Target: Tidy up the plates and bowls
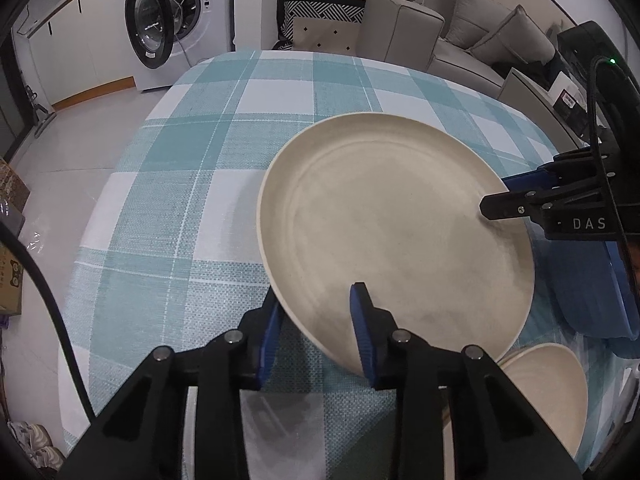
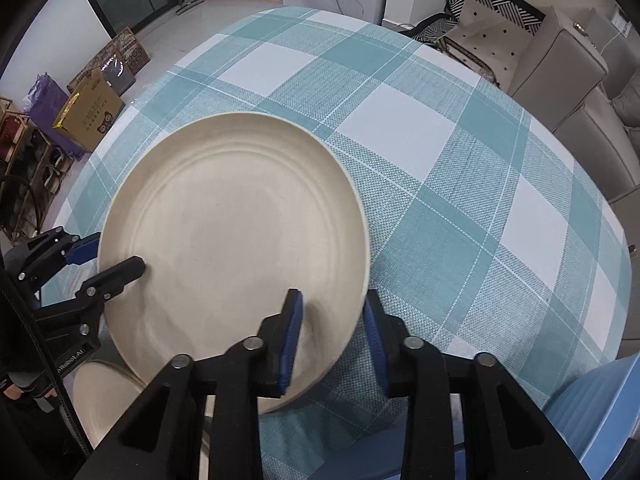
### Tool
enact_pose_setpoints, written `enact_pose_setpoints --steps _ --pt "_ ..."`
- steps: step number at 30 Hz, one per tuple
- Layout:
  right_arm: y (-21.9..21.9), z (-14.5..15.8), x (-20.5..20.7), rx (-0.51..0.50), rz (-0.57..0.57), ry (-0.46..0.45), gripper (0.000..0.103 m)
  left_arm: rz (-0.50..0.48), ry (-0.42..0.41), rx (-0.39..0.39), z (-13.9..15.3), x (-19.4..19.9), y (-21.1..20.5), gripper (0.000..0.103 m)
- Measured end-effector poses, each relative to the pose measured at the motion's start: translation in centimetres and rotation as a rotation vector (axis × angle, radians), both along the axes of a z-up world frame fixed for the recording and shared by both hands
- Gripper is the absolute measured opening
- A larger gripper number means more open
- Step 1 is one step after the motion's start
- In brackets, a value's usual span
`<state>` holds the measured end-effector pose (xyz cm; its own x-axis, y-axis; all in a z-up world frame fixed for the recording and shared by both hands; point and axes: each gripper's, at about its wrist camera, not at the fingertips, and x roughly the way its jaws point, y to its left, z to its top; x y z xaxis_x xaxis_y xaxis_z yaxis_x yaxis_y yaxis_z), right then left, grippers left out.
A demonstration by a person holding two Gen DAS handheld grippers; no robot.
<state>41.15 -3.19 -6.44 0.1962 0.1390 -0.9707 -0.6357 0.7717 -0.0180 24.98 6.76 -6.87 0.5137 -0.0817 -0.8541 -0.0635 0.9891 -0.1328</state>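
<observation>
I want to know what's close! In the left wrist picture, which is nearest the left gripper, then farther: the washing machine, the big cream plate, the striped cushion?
1. Big cream plate: its rim sits between the left gripper fingers.
2. Striped cushion: beyond the table's far edge.
3. Washing machine: far left; too close to the cushion to rank surely.

Both claws were black plastic w/ blue ribbed pads, silver screws at pivots. Right claw [image 1: 505, 196] had "DAS" lettering, black cable, green LED. Left claw [image 1: 318, 334] matched.
</observation>
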Motion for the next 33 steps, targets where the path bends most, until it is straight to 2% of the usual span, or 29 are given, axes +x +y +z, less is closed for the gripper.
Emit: enact_pose_setpoints --steps 2,5,9,20,33 --pt "0.1 0.0 -0.2 -0.011 0.006 -0.023 0.022 0.013 -0.004 0.0 0.0 0.0 0.2 0.031" --pt "0.1 0.1 -0.5 -0.006 0.003 -0.042 0.02 0.027 -0.014 0.007 0.2 0.0 0.4 0.031" --pt "0.3 0.7 -1.0 -0.009 0.012 -0.088 0.02 0.039 -0.043 0.013 0.7 -0.2 0.6 0.03" --pt "0.1 3.1 -2.5 0.021 0.006 -0.142 0.02 0.05 -0.099 0.013 2.7 -1.4 1.0 0.03" --pt "-1.6 6.9 -6.4 0.107 -0.031 -0.211 0.02 0.036 -0.179 0.031 6.0 -4.3 0.5 0.031"
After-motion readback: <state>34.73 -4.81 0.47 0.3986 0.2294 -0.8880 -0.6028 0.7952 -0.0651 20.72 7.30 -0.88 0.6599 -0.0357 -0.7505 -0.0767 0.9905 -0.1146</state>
